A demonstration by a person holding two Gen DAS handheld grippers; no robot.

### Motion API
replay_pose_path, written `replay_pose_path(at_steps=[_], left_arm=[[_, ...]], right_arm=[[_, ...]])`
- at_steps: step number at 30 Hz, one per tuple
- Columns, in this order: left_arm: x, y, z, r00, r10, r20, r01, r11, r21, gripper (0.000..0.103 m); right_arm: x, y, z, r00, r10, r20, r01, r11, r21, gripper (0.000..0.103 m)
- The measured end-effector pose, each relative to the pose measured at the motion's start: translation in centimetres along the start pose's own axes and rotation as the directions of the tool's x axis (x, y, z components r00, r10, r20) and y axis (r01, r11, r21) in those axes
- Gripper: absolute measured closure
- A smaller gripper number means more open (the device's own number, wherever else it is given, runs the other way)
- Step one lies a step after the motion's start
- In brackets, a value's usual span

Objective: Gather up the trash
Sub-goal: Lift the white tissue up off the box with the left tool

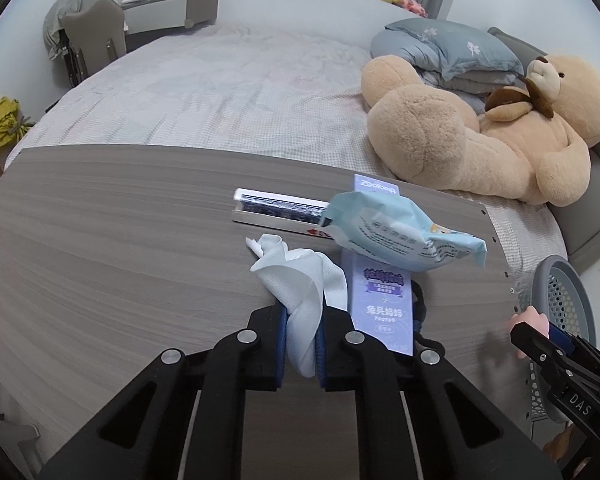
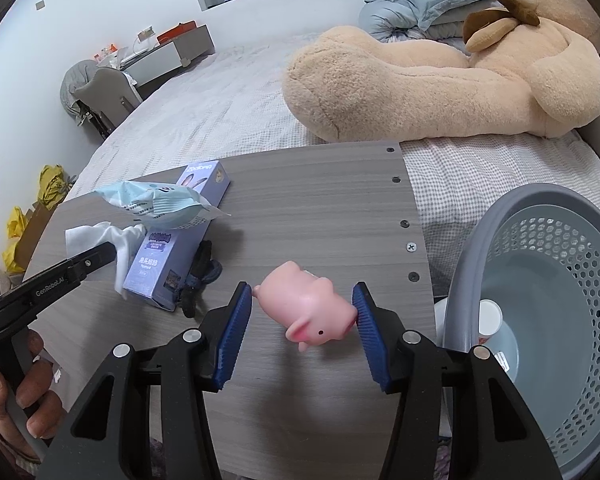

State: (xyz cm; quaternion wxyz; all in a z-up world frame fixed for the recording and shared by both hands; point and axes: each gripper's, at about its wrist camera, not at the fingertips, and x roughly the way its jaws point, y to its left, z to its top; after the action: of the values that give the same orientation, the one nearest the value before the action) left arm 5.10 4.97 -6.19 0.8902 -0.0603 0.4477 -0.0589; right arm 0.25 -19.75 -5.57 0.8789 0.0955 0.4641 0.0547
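My left tool is clamped tight on the tissue, whose loose end fans out ahead of the pads onto the table. My right tool stands about half open with its pads pressed on either end of the pink pig, held just over the table edge. Immediately right of that tool sits the bin, with what looks like a white cup already at the bottom. Ahead and left of the pig lie the purple box, the blue wrapper on top of it, and a dark item tucked against the box that I can't identify. A flat white box lies beyond the tissue. I judge the job barely under way: two pieces in hand, neither dropped, and several left.
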Motion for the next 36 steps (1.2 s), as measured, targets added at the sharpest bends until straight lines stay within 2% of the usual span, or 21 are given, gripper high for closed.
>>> replay_pose_path(at_steps=[10, 20, 26, 36], left_arm=[[-3.8, 1.7, 0.1, 0.998, 0.027, 0.063, -0.027, 1.000, -0.002, 0.091], [-7.2, -0.9, 0.4, 0.992, -0.023, 0.125, 0.015, 0.998, 0.062, 0.091], [-6.8, -2.5, 0.0, 0.994, -0.035, 0.105, 0.026, 0.996, 0.089, 0.091], [-4.8, -2.1, -2.8, 1.000, -0.012, 0.003, 0.011, 0.993, 0.116, 0.091]], right_arm=[[-0.9, 0.6, -0.3, 1.000, 0.009, 0.017, -0.009, 1.000, -0.002, 0.052], [-2.6, 0.0, -0.7, 0.999, 0.014, 0.046, -0.014, 1.000, 0.015, 0.052], [-3.6, -1.2, -1.2, 0.998, 0.005, 0.059, -0.007, 0.999, 0.037, 0.052], [-4.0, -2.1, -2.1, 0.998, 0.000, 0.057, -0.003, 0.998, 0.057, 0.052]])
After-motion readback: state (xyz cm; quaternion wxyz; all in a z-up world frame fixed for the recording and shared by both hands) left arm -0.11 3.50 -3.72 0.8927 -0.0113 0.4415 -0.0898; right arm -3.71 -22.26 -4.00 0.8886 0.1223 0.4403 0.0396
